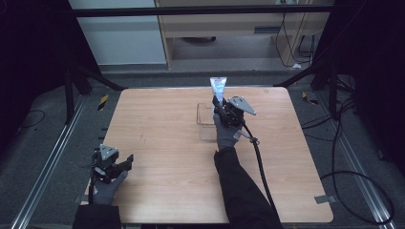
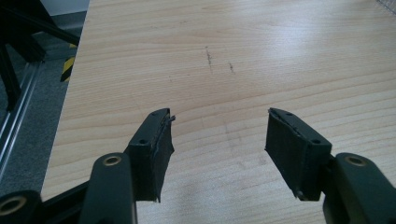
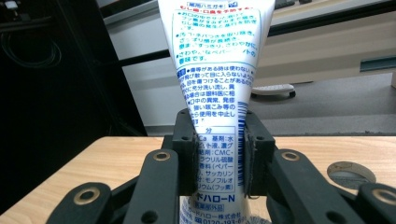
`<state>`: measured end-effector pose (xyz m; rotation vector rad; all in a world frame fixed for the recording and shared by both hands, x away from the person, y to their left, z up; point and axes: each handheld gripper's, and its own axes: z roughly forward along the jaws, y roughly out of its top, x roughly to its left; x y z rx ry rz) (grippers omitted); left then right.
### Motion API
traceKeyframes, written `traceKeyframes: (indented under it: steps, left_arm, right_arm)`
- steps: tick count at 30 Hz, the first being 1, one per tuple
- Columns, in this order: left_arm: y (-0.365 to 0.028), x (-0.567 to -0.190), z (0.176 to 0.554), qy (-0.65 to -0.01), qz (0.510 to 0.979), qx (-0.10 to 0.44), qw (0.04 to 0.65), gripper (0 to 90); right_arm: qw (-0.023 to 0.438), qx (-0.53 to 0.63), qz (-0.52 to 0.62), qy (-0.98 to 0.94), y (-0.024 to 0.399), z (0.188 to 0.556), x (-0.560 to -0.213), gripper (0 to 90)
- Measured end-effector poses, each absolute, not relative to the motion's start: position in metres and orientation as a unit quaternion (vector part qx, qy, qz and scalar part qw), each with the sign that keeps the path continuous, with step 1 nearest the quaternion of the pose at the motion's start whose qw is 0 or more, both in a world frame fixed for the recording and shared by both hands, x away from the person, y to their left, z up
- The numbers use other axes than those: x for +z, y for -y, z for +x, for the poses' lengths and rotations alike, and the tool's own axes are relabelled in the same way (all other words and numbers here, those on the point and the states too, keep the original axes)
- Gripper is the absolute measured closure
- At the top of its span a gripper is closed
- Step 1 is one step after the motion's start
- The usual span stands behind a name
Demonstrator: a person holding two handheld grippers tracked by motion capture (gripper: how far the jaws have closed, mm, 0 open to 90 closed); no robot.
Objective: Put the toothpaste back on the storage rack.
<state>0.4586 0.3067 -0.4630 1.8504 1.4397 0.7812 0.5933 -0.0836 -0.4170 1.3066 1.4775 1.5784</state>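
Holding white tube [image 3: 212, 88] in my right gripper [image 3: 218, 154], jaws pinched on its lower part, tube upright with blue printed text facing camera. High view: right gripper [image 1: 220, 106] at far side of wooden table [image 1: 167, 143], above clear plastic container [image 1: 206, 125]. My left gripper [image 2: 218, 149] spread wide, nothing between jaws, low over near-left table corner [image 1: 125, 162].

Left gripper [image 1: 125, 162] sits low at the near left bench corner, jaws spread wide apart, gloved left hand [image 1: 106, 185] behind it. Right gripper [image 1: 218, 106] is extended far forward on a dark-sleeved right arm [image 1: 241, 188], jaws clamped on both sides of a white tube [image 3: 215, 88]. Cable trails back along the forearm.
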Motion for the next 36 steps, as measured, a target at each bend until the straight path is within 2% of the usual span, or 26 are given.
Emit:
traceKeyframes:
  steps: [24,36]
  left_arm:
    - [-0.307,-0.463,0.459,-0.550,0.707,0.298,0.330,40.2]
    - [-0.307,-0.463,0.459,-0.551,0.706,0.298,0.329,40.2]
  right_arm:
    - [0.304,0.555,0.511,-0.582,0.079,0.599,-0.442,70.5]
    - [0.310,0.555,0.507,-0.582,0.078,0.600,-0.443,70.0]
